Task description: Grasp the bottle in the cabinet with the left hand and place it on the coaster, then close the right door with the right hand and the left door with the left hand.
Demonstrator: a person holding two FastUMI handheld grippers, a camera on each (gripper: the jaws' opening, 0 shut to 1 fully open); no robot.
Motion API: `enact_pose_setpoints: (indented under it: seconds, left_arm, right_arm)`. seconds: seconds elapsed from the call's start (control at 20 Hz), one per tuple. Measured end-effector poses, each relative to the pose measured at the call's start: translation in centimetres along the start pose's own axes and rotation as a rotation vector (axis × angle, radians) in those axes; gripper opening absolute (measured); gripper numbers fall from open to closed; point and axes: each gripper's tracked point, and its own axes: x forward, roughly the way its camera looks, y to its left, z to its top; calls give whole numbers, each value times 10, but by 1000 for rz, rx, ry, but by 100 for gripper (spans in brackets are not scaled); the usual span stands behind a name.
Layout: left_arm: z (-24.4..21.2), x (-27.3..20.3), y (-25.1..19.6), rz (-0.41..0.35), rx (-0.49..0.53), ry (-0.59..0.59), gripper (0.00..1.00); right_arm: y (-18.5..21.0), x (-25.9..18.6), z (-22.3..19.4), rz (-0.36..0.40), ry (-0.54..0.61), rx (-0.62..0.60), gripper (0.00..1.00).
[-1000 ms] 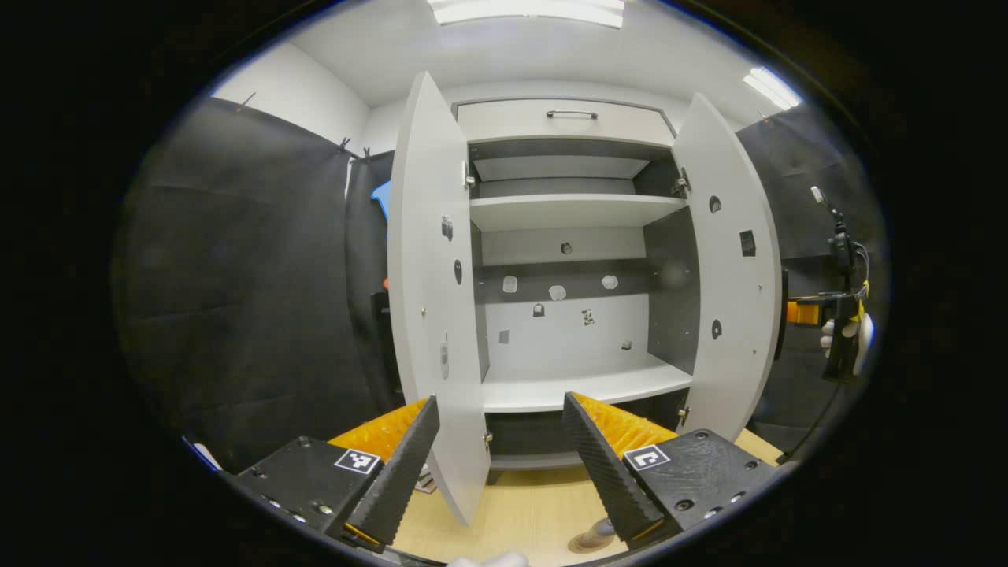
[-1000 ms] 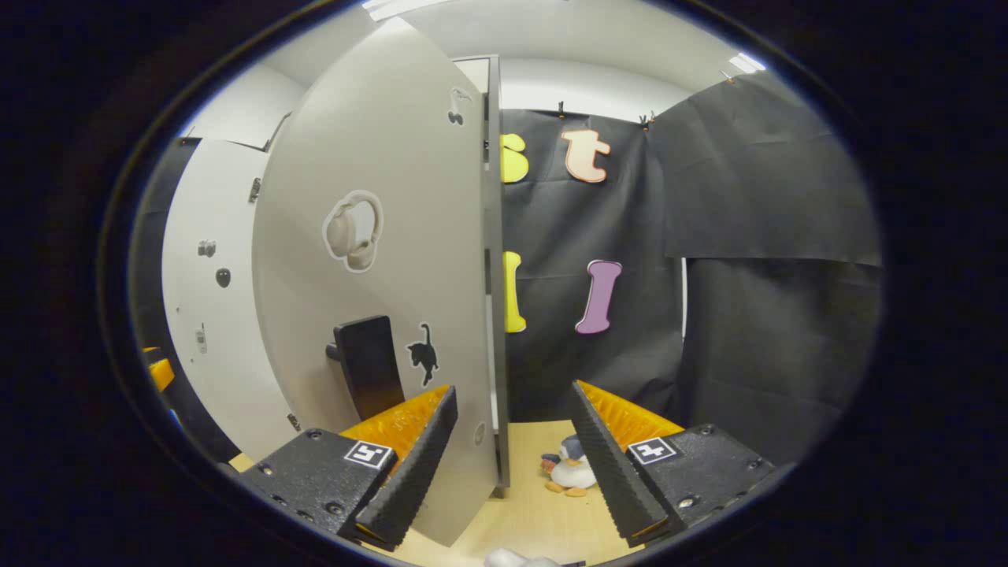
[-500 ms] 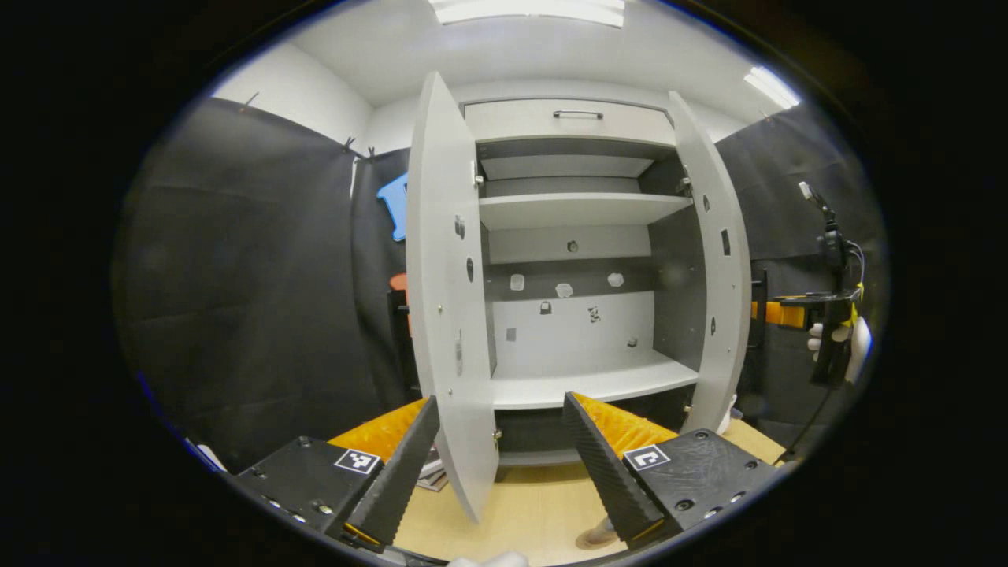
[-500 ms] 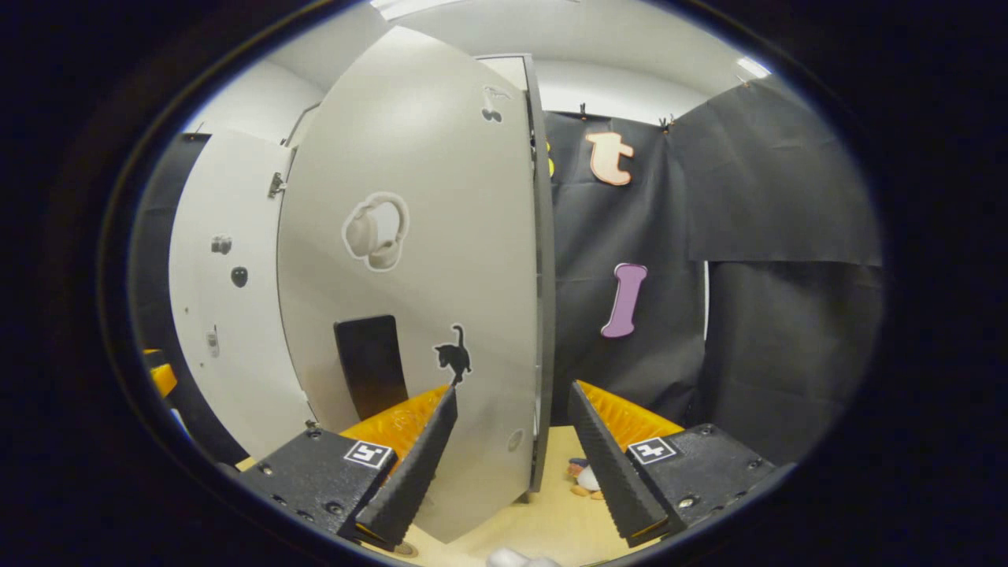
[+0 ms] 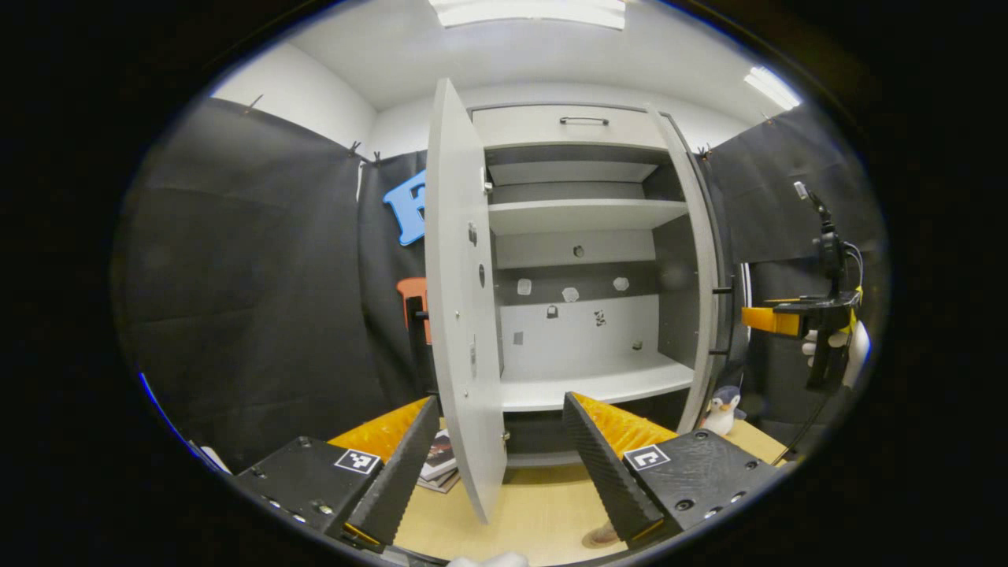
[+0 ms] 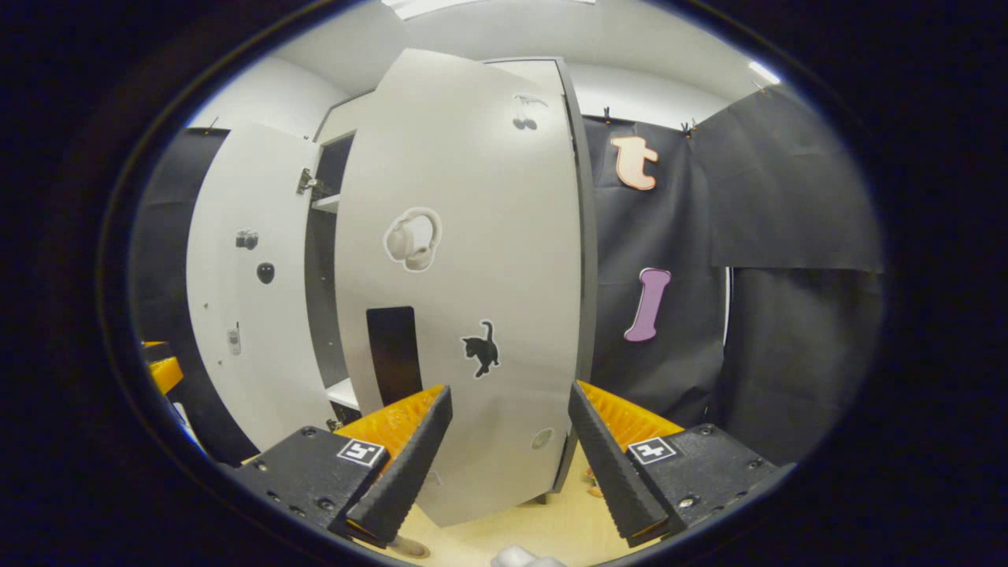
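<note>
Where the left gripper view looks forward, one cabinet [image 5: 575,260] stands on a wooden worktop [image 5: 543,512] with two doors: the left door [image 5: 461,299] swung wide open, the right door [image 5: 701,260] seen nearly edge-on. Its shelves hold no bottle, and the bottle's whereabouts cannot be told. One coaster [image 5: 598,538] lies at the bottom edge. One toy penguin [image 5: 720,411] sits beside the right door. The left claw [image 5: 500,465] is wide open, holding nothing. Farther off, the right claw [image 5: 760,319] points at the right door.

From the right gripper view, the right door [image 6: 465,299] carries four stickers and one dark handle [image 6: 394,354]. The right claw [image 6: 508,457] gapes wide, gripping nothing, its fingertips close to the door face; contact cannot be told.
</note>
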Motion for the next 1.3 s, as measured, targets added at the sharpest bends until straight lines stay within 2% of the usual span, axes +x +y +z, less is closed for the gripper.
enact_pose_setpoints:
  seconds: [0.05,0.15,0.2,0.3,0.4,0.7,0.85,1.05,1.3]
  left_arm:
    - [0,-1,3,4,2,0,99]
    - [-2,-1,13,16,9,2,94]
    - [-3,-1,18,26,13,2,99]
    - [-3,2,34,48,18,1,98]
    - [2,8,58,84,29,-6,96]
    - [13,34,135,195,60,-34,98]
    - [15,59,162,223,64,-42,97]
    - [17,101,178,206,41,-48,97]
    - [2,134,174,156,30,-20,97]
  right_arm:
    - [3,-4,0,2,0,-2,98]
    - [8,-12,-5,3,5,-13,98]
    - [12,-19,-7,5,7,-17,98]
    - [18,-32,-13,7,11,-27,97]
    - [23,-46,-21,6,14,-33,96]
    - [37,-89,-55,-12,52,-22,98]
    - [43,-108,-74,-15,73,2,98]
    - [43,-131,-98,-37,106,39,98]
    - [46,-153,-122,-75,160,50,97]
